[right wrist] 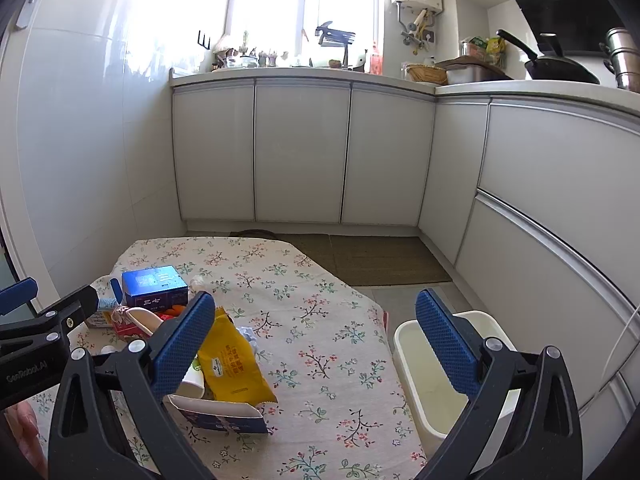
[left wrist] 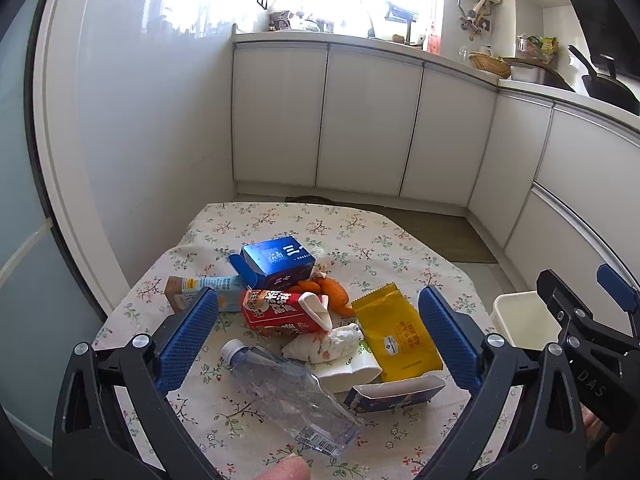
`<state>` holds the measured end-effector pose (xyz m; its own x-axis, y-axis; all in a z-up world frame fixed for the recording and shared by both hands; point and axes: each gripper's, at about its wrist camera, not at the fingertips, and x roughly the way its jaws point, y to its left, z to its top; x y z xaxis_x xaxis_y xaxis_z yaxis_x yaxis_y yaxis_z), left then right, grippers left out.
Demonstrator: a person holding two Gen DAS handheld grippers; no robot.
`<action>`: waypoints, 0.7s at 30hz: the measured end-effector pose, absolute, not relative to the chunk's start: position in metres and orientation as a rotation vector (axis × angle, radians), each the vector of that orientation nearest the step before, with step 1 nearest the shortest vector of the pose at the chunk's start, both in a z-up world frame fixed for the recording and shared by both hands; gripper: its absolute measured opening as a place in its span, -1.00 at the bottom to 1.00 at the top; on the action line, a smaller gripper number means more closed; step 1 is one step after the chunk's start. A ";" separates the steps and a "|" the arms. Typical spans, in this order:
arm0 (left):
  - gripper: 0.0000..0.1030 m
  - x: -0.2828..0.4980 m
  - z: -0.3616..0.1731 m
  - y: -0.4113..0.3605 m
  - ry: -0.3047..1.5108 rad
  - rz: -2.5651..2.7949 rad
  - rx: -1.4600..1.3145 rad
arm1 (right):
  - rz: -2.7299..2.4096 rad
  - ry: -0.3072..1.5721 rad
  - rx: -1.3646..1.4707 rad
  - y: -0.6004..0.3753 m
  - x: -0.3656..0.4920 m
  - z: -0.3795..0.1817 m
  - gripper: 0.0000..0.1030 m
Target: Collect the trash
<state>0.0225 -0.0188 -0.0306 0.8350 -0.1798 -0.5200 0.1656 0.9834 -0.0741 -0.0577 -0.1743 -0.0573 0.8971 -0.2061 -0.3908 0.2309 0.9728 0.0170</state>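
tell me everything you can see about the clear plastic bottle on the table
The clear plastic bottle lies on its side on the floral tablecloth, nearest the camera in the left wrist view. It looks empty and slightly crumpled, with a pale cap pointing up-left and a barcode label near its base. Its body runs diagonally toward lower right. It sits between the open left gripper fingers, ungripped, close to the white crumpled tissue and red carton; contact is unclear.

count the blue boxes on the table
2: the blue box at the far side of the pile, and an opened blue carton at the near edge beside the yellow packet. Others may be hidden under the pile.
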 end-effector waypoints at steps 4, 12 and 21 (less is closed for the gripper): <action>0.87 0.024 -0.031 -0.018 0.562 -0.179 -0.034 | -0.232 0.406 0.069 -0.171 -0.061 -0.051 0.90; 0.87 0.025 -0.032 -0.019 0.567 -0.175 -0.033 | -0.207 0.405 0.069 -0.171 -0.065 -0.047 0.90; 0.87 0.027 -0.034 -0.019 0.581 -0.172 -0.032 | -0.207 0.415 0.072 -0.168 -0.064 -0.046 0.90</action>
<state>0.0272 -0.0193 -0.0344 0.8219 -0.1704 -0.5436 0.1522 0.9852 -0.0788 -0.0643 -0.1680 -0.0465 0.8944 -0.1850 -0.4072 0.2142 0.9764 0.0267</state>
